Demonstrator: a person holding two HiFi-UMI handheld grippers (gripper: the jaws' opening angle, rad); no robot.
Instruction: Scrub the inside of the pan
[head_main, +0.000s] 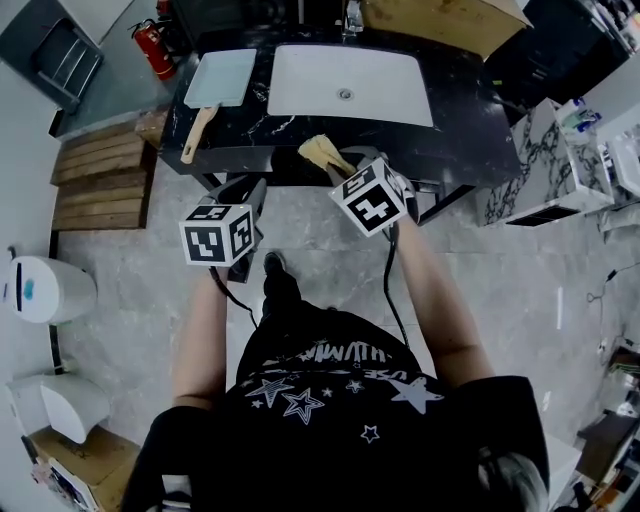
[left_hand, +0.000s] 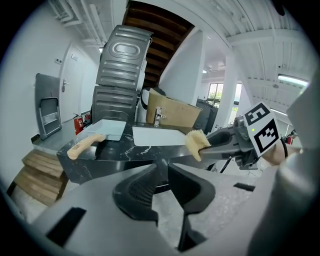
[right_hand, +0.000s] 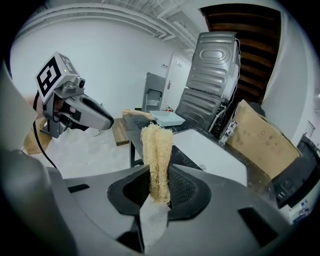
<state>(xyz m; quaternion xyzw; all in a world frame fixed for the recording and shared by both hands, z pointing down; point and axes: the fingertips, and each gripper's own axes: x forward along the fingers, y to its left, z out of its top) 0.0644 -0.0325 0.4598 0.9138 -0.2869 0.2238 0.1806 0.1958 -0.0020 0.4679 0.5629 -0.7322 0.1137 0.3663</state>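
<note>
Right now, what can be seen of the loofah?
The loofah is a pale yellow, coarse, fibrous pad folded double lengthwise. It stands straight out of the right gripper, whose jaws are clamped on its lower end. A whitish strip shows beneath it between the jaws. Its free end is in the air near the front edge of the black counter and seems to touch nothing else.

1. I get bright, even indoor light in all three views; shadows stay soft and faint.
2. In my left gripper view, a window glows blown-out at two o'clock, a ceiling lamp at three.
3. Both gripper views bulge, with black corners; foreground at six o'clock looks soft.
</note>
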